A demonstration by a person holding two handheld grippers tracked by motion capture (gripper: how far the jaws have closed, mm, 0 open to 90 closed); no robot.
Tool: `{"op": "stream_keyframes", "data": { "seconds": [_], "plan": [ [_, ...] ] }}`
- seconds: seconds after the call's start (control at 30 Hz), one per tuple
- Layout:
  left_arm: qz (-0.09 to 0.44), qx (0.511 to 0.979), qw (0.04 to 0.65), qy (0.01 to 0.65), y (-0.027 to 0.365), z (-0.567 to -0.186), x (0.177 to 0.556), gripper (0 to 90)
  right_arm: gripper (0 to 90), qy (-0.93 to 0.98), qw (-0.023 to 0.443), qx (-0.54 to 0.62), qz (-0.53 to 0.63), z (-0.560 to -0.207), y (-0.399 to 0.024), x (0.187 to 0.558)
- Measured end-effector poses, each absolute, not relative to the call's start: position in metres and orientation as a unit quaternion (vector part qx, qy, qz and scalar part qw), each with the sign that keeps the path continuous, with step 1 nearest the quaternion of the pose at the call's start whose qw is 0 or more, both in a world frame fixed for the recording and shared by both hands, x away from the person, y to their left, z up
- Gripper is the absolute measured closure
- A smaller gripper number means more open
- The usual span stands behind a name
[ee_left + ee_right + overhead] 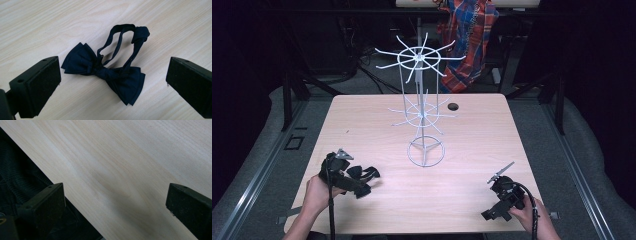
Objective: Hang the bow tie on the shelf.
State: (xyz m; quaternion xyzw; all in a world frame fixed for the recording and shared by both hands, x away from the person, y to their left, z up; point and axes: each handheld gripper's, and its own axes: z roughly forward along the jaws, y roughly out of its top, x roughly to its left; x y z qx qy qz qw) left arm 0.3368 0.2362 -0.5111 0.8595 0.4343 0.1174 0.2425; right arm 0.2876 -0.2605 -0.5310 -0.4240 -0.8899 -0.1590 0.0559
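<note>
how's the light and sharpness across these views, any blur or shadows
High view: table lit, surroundings nearly black, wire rack thin but sharp. Left gripper view: bow tie crisp with a soft shadow, near pads slightly soft. Right gripper view: a dim shadow lies across the wood between the open jaws.

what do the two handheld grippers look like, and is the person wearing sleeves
Both the left gripper and right gripper are black, each with two blocky jaws faced with dark pads, a grey three-cornered plate on top and a trailing black cable. The forearms look bare; no sleeves visible.
</note>
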Motion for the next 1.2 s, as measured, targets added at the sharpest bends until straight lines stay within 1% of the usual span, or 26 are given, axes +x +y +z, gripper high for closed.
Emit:
{"op": "stream_keyframes", "data": {
  "seconds": [0.17, 0.3, 0.37, 0.4, 0.43, 0.47, 0.57, 0.67, 0.83, 0.9, 1.0, 1.07, 1.1, 1.13, 1.2],
  "plan": [
    [0.117, 0.866, 0.233, 0.427, 0.226, -0.516, 0.342, 0.0, 1.9, -0.893, 0.053, -0.421, -0.151, -0.531, -0.262, 0.288],
    [0.109, 0.870, 0.224, 0.425, 0.224, -0.519, 0.345, 1.7, 1.9, -0.894, 0.053, -0.420, -0.149, -0.531, -0.261, 0.288],
    [0.098, 0.874, 0.217, 0.423, 0.223, -0.523, 0.347, 6.7, 1.9, -0.894, 0.054, -0.419, -0.149, -0.531, -0.261, 0.288],
    [0.094, 0.876, 0.215, 0.422, 0.223, -0.524, 0.348, 11.6, 1.9, -0.891, 0.055, -0.424, -0.153, -0.532, -0.262, 0.288],
    [0.090, 0.877, 0.215, 0.420, 0.223, -0.525, 0.348, 11.6, 1.9, -0.891, 0.055, -0.424, -0.153, -0.532, -0.262, 0.288],
    [0.086, 0.880, 0.210, 0.417, 0.223, -0.527, 0.348, 15.0, 1.9, -0.890, 0.059, -0.426, -0.155, -0.533, -0.261, 0.288],
    [0.079, 0.881, 0.202, 0.422, 0.222, -0.531, 0.349, 15.6, 1.9, -0.894, 0.056, -0.420, -0.146, -0.532, -0.261, 0.288],
    [0.078, 0.883, 0.194, 0.420, 0.221, -0.533, 0.352, 17.9, 1.9, -0.886, 0.054, -0.432, -0.158, -0.534, -0.259, 0.286],
    [0.077, 0.884, 0.183, 0.422, 0.221, -0.538, 0.356, 22.7, 2.0, -0.892, 0.059, -0.423, -0.148, -0.533, -0.261, 0.288],
    [0.074, 0.882, 0.182, 0.427, 0.223, -0.540, 0.357, 29.8, 2.0, -0.892, 0.059, -0.423, -0.146, -0.533, -0.261, 0.288],
    [0.076, 0.882, 0.178, 0.429, 0.225, -0.541, 0.359, 32.5, 2.0, -0.896, 0.057, -0.417, -0.141, -0.533, -0.261, 0.289],
    [0.081, 0.881, 0.176, 0.432, 0.226, -0.541, 0.360, 38.0, 2.1, -0.895, 0.059, -0.418, -0.142, -0.533, -0.260, 0.288],
    [0.081, 0.881, 0.176, 0.432, 0.226, -0.541, 0.360, 39.9, 2.1, -0.895, 0.059, -0.418, -0.142, -0.533, -0.260, 0.288],
    [0.085, 0.880, 0.177, 0.432, 0.226, -0.541, 0.359, 39.9, 2.1, -0.897, 0.053, -0.417, -0.137, -0.533, -0.260, 0.288],
    [0.090, 0.879, 0.176, 0.434, 0.227, -0.542, 0.359, 45.3, 2.2, -0.897, 0.058, -0.417, -0.136, -0.533, -0.260, 0.288]
  ]
}}
